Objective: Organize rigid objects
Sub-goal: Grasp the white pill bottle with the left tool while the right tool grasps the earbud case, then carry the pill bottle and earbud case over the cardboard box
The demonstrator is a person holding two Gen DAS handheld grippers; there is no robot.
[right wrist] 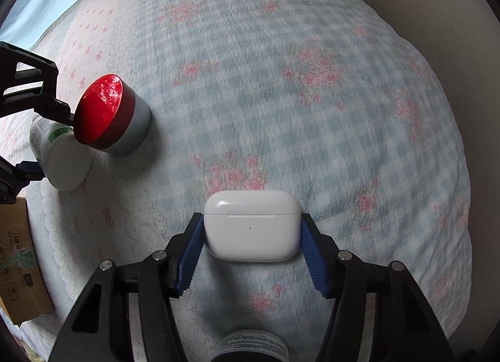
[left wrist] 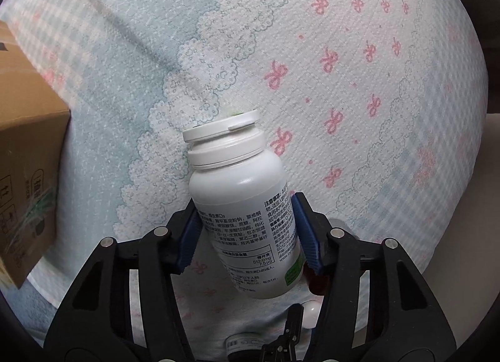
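Gripping smooth white pill bottle [left wrist: 240, 196] and rounded glossy earbud case [right wrist: 252, 225]

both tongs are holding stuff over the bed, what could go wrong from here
The white pill bottle sits tilted in the left tongs, gripped low on its body, so it may pivot or slip. The smooth, rounded earbud case is pinched only at its ends by the right tongs and might squirt out. The red-lidded jar lies close to the bottle and could get knocked.

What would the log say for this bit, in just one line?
left gripper: shut on white bottle | right gripper: shut on white earbud case | red-topped jar: lying on bedspread
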